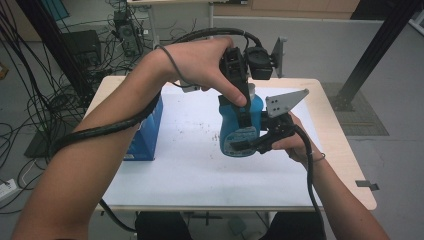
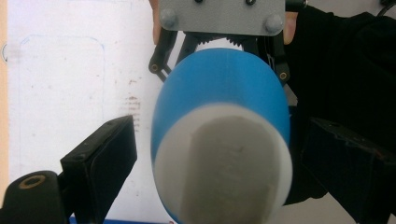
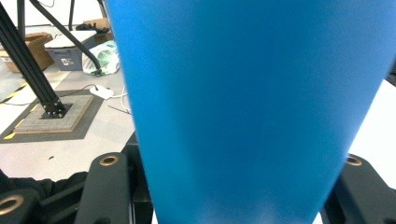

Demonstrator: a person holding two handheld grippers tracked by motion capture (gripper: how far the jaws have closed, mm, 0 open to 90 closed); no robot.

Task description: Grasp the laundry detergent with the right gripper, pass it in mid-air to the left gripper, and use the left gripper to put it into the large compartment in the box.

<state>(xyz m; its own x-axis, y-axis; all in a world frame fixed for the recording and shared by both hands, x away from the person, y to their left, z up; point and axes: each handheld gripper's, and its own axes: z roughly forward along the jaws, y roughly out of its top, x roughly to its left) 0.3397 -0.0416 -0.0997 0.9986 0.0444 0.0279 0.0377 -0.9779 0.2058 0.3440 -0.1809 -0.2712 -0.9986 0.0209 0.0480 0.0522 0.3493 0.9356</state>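
A blue bottle (image 1: 234, 131) with a white cap (image 2: 224, 168) hangs tilted above the white sheet (image 1: 190, 165). My right gripper (image 1: 260, 141) comes in from the right and is shut on the bottle's lower body (image 3: 247, 93), which sits between its two black jaws. My left gripper (image 1: 245, 107) reaches down from above, its jaws on either side of the cap end. In the left gripper view a gap shows between each jaw and the cap, so the left gripper (image 2: 224, 140) is open. The right gripper (image 2: 219, 51), under its grey plate (image 2: 222, 16), clamps the far end of the bottle.
A blue box (image 1: 147, 127) stands at the left of the sheet, under my left forearm. The wooden table (image 1: 350, 165) ends close on the right. Cables (image 1: 30, 100) cover the floor at left, and a black frame post (image 1: 380, 45) rises at back right.
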